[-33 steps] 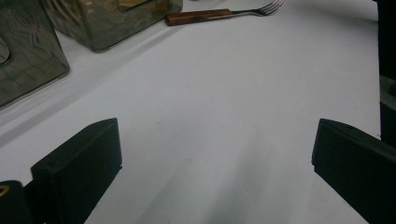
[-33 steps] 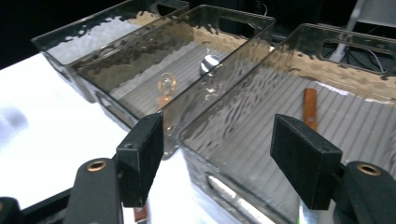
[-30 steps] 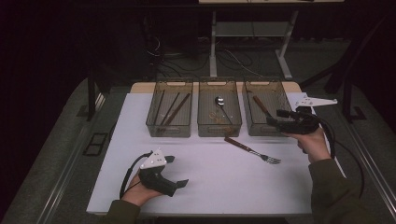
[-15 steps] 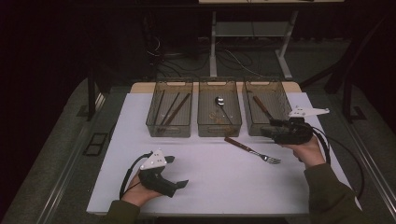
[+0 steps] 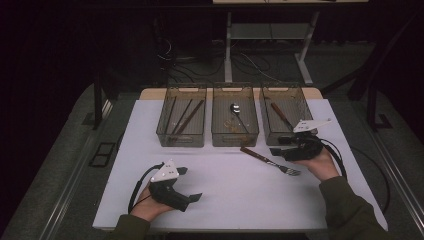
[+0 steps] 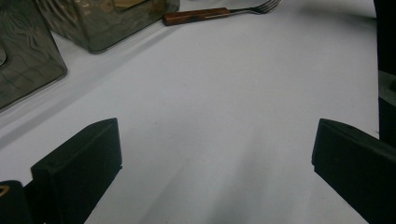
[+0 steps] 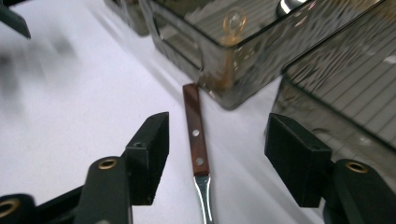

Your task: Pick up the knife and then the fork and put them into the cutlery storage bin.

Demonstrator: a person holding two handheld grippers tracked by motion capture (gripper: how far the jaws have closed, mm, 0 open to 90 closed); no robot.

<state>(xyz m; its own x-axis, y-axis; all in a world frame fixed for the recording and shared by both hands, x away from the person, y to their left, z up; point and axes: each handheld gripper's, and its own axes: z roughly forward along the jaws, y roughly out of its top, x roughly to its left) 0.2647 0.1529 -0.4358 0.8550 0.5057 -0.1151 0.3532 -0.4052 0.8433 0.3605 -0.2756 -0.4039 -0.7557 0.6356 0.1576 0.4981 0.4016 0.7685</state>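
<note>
In the high view, a fork with a reddish-brown wooden handle and steel tines (image 5: 270,161) lies flat on the white tabletop (image 5: 225,200), just in front of the gap between the middle and right of three smoky transparent plastic bins (image 5: 235,122). The left bin holds dark chopsticks (image 5: 186,117), the middle one a steel spoon (image 5: 235,109), and the right one a brown-handled utensil (image 5: 281,115). The right tool (image 5: 276,148), carried in the person's right hand (image 5: 317,165), hangs low over the fork's handle end, pointing toward the bins. The left tool (image 5: 189,184) rests near the front edge of the tabletop, well apart from the fork, with its jaws spread and nothing between them.

In the left gripper view, the left tool (image 6: 215,163) has its two black jaws standing wide over bare white surface. The fork (image 6: 219,12) lies far off at the top, beside a bin corner (image 6: 100,25).

In the right gripper view, the right tool (image 7: 219,149) straddles the fork (image 7: 195,135): the wooden handle with its rivets runs up between the jaws, nearer the left one, and touches neither pad. The jaws have just been closing, yet a gap remains on both sides. The handle's tip lies just beside the corner of the middle bin (image 7: 219,70).
</note>
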